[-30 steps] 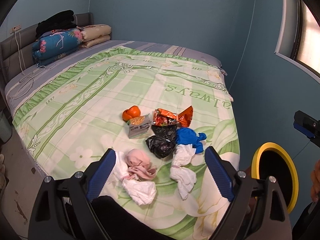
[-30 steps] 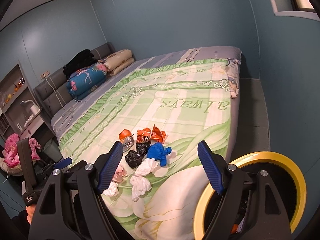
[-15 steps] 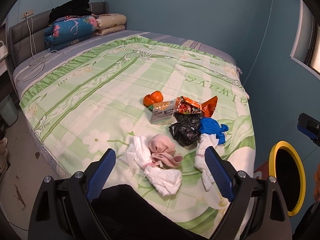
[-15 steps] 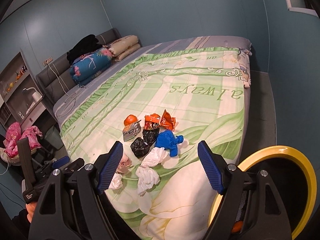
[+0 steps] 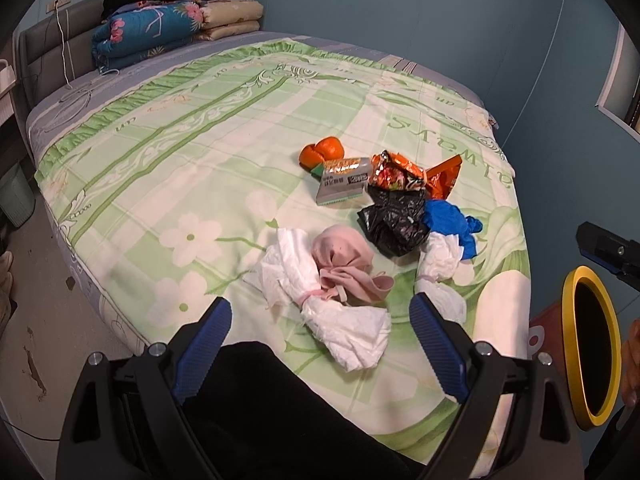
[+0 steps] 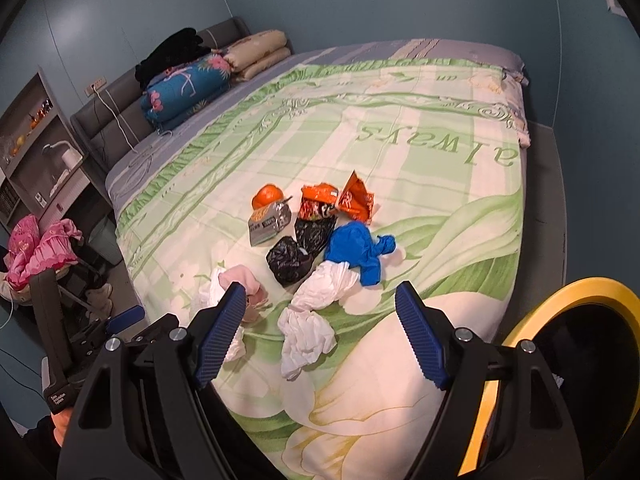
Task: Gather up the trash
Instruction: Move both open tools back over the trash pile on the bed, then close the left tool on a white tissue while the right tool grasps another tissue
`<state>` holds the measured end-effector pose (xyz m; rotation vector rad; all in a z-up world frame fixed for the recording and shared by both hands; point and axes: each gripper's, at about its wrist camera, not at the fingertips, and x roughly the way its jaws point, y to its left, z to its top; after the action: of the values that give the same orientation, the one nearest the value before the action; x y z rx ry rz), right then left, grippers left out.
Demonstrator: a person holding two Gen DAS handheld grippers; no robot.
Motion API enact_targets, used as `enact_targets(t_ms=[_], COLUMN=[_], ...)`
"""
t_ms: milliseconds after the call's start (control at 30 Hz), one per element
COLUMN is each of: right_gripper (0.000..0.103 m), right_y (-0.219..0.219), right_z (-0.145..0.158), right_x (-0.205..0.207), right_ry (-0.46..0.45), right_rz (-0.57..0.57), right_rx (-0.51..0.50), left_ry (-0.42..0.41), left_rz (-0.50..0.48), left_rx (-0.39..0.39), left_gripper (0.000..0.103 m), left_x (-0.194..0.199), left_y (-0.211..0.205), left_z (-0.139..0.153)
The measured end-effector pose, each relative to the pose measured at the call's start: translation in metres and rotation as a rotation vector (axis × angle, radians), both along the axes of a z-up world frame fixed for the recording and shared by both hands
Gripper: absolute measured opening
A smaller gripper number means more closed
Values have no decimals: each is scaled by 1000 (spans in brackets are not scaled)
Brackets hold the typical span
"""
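Observation:
A heap of trash lies on the green floral bedspread (image 5: 208,152): an orange peel (image 5: 322,151), a small carton (image 5: 342,182), an orange snack bag (image 5: 404,172), black plastic bags (image 5: 394,224), a blue glove (image 5: 448,220), white tissues (image 5: 348,328) and a pink cloth (image 5: 344,256). My left gripper (image 5: 320,320) hovers open just above the white tissue and pink cloth. My right gripper (image 6: 320,304) is open over another white tissue wad (image 6: 308,336), with the blue glove (image 6: 360,252) beyond. A yellow-rimmed bin (image 6: 576,340) stands beside the bed at the right.
Folded quilts and pillows (image 5: 160,28) are stacked at the headboard. A shelf unit (image 6: 36,140) and pink clothes (image 6: 36,248) stand left of the bed. The bin (image 5: 592,348) sits off the bed's right corner; blue walls close in behind.
Both grippers have dropped lower and closer to the trash heap, which now looms larger in each view. Both sets of jaws kept the same wide gap.

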<state>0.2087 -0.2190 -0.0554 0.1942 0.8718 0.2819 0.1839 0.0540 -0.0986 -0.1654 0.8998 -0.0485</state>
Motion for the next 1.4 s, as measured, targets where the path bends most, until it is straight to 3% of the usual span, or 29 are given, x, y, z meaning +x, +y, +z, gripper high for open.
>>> enact_targets(t_ms=[367,967,1200,1400], right_gripper=[74,72,66,58], right_y=[33,65,70,75], right_z=[-55,-115,-128,-135], right_x=[31,68,73,74], right_ry=[153,321,349,357], right_rz=[66,115,113,122], right_rx=[-28,-67,-91,-109], left_ry=[75,159,168,178], left_rz=[3,-4,-13,-29], left_rx=[-29,-46,-47,-82], left_gripper=[87,84,73,49], left_x=[12,39,42,42], left_y=[1,3,4,4], left_z=[-33,-68,-74,-75])
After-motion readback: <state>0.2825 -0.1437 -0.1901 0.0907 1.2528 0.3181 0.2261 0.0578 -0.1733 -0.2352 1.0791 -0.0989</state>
